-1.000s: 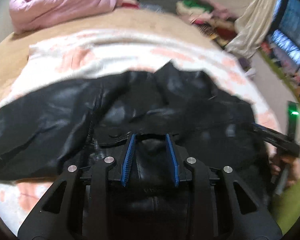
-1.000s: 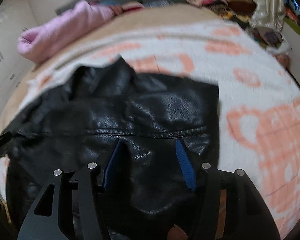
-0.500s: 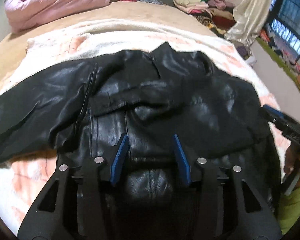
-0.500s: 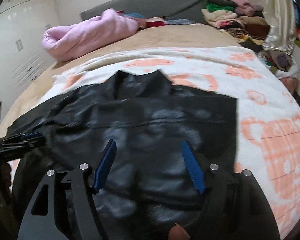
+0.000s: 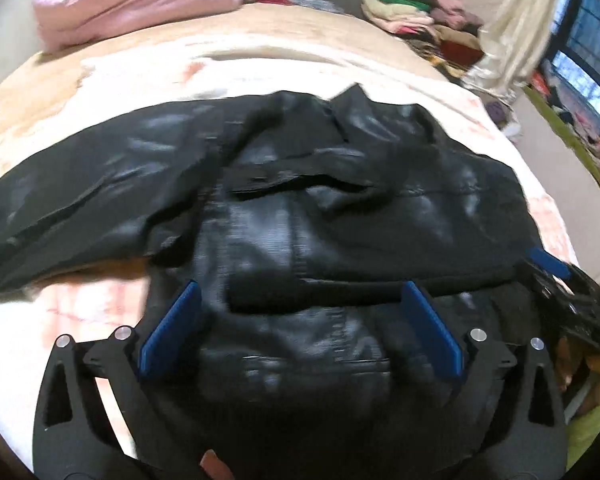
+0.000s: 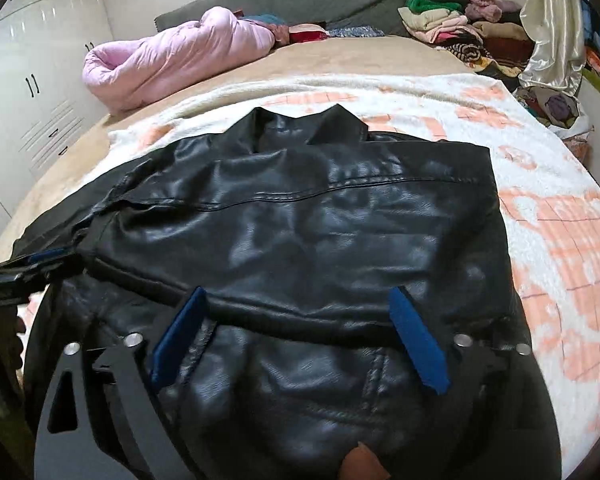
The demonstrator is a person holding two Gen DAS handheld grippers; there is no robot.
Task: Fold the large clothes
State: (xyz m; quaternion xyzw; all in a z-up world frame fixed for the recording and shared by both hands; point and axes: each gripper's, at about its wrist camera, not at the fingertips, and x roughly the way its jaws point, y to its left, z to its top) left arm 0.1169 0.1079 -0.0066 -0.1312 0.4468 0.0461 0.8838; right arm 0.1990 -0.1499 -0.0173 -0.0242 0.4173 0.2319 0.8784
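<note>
Black leather jacket [image 6: 300,220] flat on blanket [image 6: 560,240], left gripper [image 5: 300,320] and right gripper [image 6: 296,332] both just opened wide above it, gripping nothing.

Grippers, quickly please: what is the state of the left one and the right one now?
Left gripper: open, jaws just opened wide, holding nothing; black leather jacket lies below.
Right gripper: open, jaws just opened wide, holding nothing.

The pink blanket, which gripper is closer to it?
Left. The left gripper is on the pink blanket's side of the jacket; the right gripper is on the far side.
</note>
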